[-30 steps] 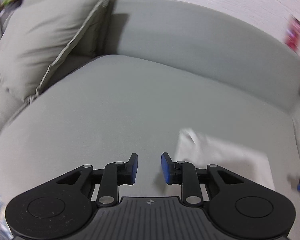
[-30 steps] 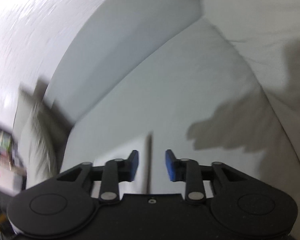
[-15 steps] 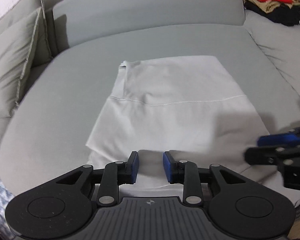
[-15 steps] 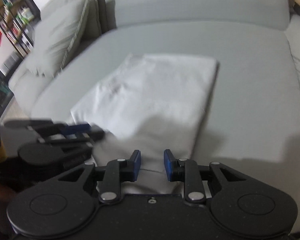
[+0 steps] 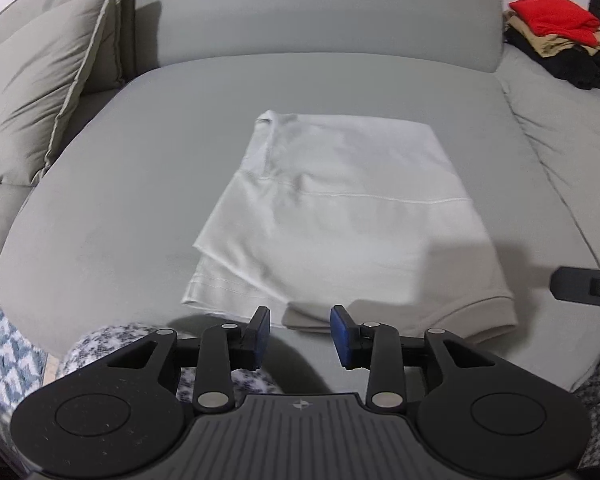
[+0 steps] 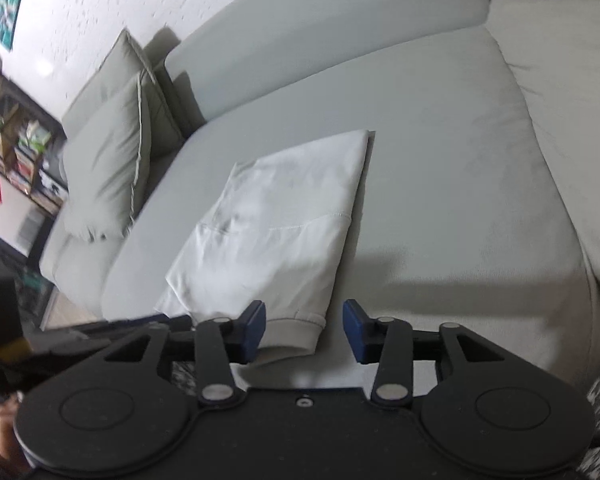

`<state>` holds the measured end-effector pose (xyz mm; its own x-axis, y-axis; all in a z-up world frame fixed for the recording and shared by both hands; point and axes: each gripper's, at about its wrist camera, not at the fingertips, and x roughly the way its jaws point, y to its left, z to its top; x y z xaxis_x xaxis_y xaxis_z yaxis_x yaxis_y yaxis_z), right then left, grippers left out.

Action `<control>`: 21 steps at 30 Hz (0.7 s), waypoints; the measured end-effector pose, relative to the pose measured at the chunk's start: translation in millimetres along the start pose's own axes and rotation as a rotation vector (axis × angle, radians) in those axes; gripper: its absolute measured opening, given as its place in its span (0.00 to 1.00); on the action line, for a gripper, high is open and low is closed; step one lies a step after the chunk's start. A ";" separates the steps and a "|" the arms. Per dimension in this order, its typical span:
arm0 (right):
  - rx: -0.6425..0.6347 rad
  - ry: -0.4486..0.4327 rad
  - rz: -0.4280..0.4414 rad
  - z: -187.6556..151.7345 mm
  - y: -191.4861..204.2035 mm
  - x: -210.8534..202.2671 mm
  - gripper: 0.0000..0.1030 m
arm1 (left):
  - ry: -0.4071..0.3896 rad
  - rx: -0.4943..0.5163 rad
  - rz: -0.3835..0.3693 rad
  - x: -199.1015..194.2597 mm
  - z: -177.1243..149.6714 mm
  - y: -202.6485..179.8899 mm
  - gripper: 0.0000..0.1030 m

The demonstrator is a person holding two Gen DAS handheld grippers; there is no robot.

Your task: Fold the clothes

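Observation:
A white garment (image 5: pixel 340 208) lies partly folded and flat on the grey sofa seat (image 5: pixel 148 168), its ribbed hem toward me. My left gripper (image 5: pixel 299 330) hovers over the garment's near edge, jaws opening, nothing pinched between its blue pads. In the right wrist view the same garment (image 6: pixel 284 224) stretches away from me. My right gripper (image 6: pixel 304 327) hangs above its near right corner, jaws opening; the ribbed hem corner (image 6: pixel 296 330) shows in the gap, untouched by the pads. A part of the right gripper (image 5: pixel 584 290) shows at the left view's right edge.
Grey cushions (image 5: pixel 40 92) lean at the sofa's left end. A pile of red, tan and black clothes (image 5: pixel 560 40) sits at the far right. A person's patterned trouser knee (image 5: pixel 112 344) is below the left gripper. A bookshelf (image 6: pixel 16 144) stands to the left beyond the sofa.
Both views swung from the bare sofa back onto the white garment. Both grippers now sit at its near edge, and both pairs of jaws stand wider than before.

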<state>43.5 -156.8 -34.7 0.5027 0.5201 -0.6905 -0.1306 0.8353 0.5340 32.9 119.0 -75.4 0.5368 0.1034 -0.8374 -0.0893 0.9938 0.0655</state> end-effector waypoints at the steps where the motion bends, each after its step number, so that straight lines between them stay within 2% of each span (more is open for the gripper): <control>1: 0.014 -0.007 0.006 0.2 -1.3 -0.4 0.48 | -0.003 0.008 -0.001 -1.5 -0.1 -3.2 0.36; 3: 0.023 -0.020 0.008 -0.3 -1.9 -1.7 0.52 | -0.004 0.014 -0.012 -2.8 0.0 -7.8 0.36; 21: 0.018 0.013 0.028 -3.5 2.9 13.7 0.50 | 0.023 0.020 -0.012 4.4 -1.6 -14.4 0.39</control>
<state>47.0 -146.6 -44.4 0.4877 0.5460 -0.6812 -0.1290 0.8168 0.5623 35.2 105.2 -80.9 0.5186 0.0905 -0.8502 -0.0658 0.9957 0.0658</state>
